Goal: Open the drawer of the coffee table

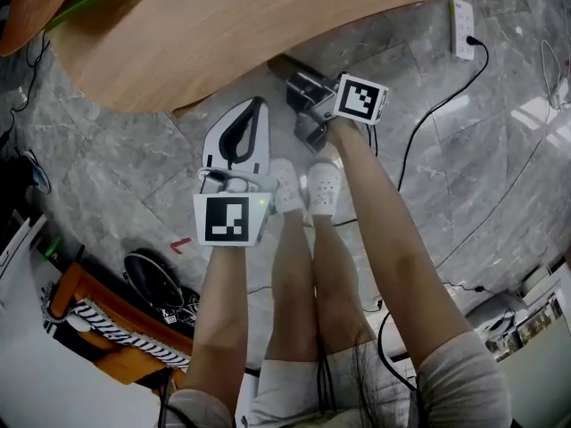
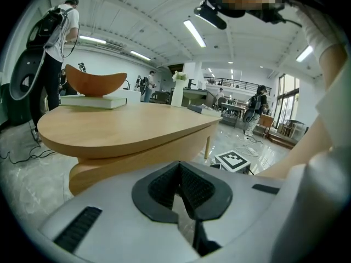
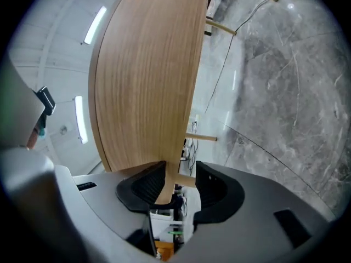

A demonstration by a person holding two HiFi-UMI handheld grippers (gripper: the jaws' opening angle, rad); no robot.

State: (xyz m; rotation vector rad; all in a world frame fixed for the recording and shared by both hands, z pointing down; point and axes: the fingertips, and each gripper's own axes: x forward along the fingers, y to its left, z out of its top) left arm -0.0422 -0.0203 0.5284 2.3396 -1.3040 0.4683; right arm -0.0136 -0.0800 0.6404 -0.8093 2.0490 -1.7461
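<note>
The light wooden coffee table fills the top of the head view, its rounded edge overhanging the floor. I cannot make out a drawer front or handle in any view. My left gripper is shut and empty, just short of the table edge. In the left gripper view the table top lies level ahead of the closed left gripper. My right gripper is turned on its side under the overhang. Its jaws are open in the right gripper view, and a wooden edge of the table shows in the gap between them.
A wooden bowl rests on a book on the table. The person's legs and white shoes stand on grey marble floor. A power strip and cables lie to the right, and an orange bag is at the lower left. People stand in the background.
</note>
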